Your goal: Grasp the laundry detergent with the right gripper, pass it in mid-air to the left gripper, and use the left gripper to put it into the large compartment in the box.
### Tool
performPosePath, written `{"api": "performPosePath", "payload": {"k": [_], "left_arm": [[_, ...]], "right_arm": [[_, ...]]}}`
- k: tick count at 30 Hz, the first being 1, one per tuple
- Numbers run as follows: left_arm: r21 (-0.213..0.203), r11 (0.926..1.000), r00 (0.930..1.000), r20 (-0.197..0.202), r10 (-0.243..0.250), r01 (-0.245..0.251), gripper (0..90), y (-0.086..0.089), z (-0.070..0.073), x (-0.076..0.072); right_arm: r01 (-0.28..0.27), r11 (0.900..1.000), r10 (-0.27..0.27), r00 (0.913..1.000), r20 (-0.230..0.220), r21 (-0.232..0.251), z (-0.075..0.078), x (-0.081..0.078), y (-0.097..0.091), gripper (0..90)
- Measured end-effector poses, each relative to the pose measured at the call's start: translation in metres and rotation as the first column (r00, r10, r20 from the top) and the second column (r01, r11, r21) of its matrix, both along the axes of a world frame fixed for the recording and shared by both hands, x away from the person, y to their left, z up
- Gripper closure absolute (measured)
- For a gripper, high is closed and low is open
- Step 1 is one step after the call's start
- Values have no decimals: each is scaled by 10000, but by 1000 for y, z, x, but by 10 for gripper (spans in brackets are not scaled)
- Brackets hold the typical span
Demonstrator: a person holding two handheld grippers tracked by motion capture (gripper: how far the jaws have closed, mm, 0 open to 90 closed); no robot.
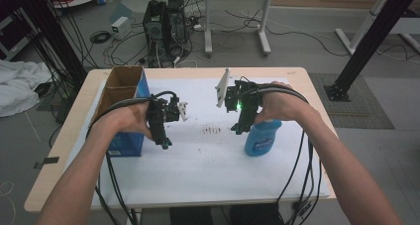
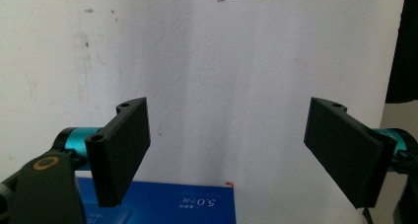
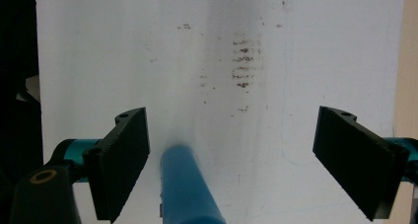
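A blue box (image 1: 130, 136) with an open cardboard top stands at the left of the white sheet (image 1: 208, 170). My left gripper (image 1: 166, 143) hangs just to its right, pointing down. In the left gripper view its jaws (image 2: 227, 130) stand wide open over bare sheet, with the box's blue face (image 2: 162, 202) at the bottom edge. A blue bottle (image 1: 261, 138) stands at the right, beside my right gripper (image 1: 237, 131). In the right gripper view the jaws (image 3: 231, 135) are open and the bottle's blue top (image 3: 187, 184) rises between them, nearer the left jaw, touching neither.
A patch of brown marks (image 1: 212, 131) stains the sheet between the two grippers, and the same marks (image 3: 245, 61) lie ahead in the right gripper view. Beyond the table are a computer tower (image 1: 163, 24), loose cables, a desk and black frame posts (image 1: 369, 41).
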State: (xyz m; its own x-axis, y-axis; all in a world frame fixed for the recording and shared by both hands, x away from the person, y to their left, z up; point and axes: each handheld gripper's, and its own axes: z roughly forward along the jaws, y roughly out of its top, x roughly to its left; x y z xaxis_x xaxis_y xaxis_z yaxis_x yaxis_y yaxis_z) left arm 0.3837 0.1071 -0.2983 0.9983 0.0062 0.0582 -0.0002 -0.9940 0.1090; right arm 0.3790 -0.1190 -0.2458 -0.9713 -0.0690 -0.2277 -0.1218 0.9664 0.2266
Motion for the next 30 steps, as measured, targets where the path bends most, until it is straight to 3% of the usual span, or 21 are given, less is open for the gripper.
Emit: {"api": "performPosePath", "payload": {"k": [13,15,18,20,21,25,27,30], "left_arm": [[-146,9999,10000,35,-56,57,178,0,3,-2],[-442,9987,9997,21,255,-254,178,0,1,-4],[-506,9984,9997,-9,240,-240,178,0,1,-5],[-487,9985,9997,-18,258,-259,178,1,2,-6],[-456,9987,9998,25,213,-212,178,0,2,-6],[-520,9985,9998,32,183,-181,178,0,2,-6],[-356,9993,9999,-47,-125,123,178,0,2,-5],[-367,9992,9999,-49,-139,137,178,-1,1,-5]], "right_arm": [[101,9994,-95,9998,-178,344,13,-1,-25,133],[241,9988,-233,9995,-198,428,14,-1,-28,133],[160,9985,-152,9998,-160,519,17,-1,-34,133],[492,9959,-478,9987,-203,756,18,-4,-40,133],[295,9966,-287,9995,-119,765,18,-2,-42,133],[682,9920,-676,9977,-98,1063,16,-3,-55,133],[702,9904,-679,9974,-233,1194,15,-1,-62,133],[926,9851,-877,9953,-399,1446,11,0,-73,133]]}}
